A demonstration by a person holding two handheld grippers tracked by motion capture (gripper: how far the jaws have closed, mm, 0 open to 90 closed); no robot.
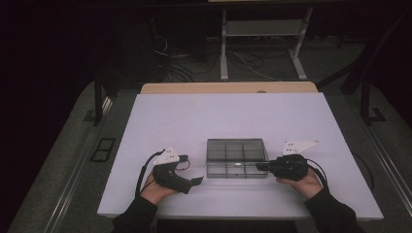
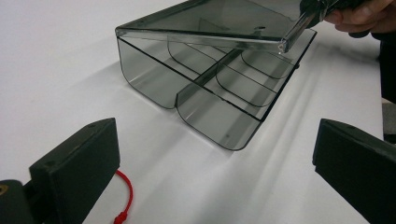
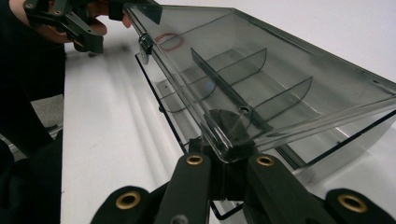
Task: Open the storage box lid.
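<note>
Lid lift on compartment box
Right gripper (image 3: 229, 156) pinches lid (image 3: 261, 70) edge, raising it; left gripper (image 2: 210, 163) wide open, empty, beside smoked box (image 1: 236, 158)

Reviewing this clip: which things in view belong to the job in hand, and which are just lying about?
In the job:
- clear compartment box
- its lid, pinched at one edge by the right gripper
- left gripper, jaws open, facing the box

Lying about:
- cables on the floor beyond the table
- table legs behind
</note>
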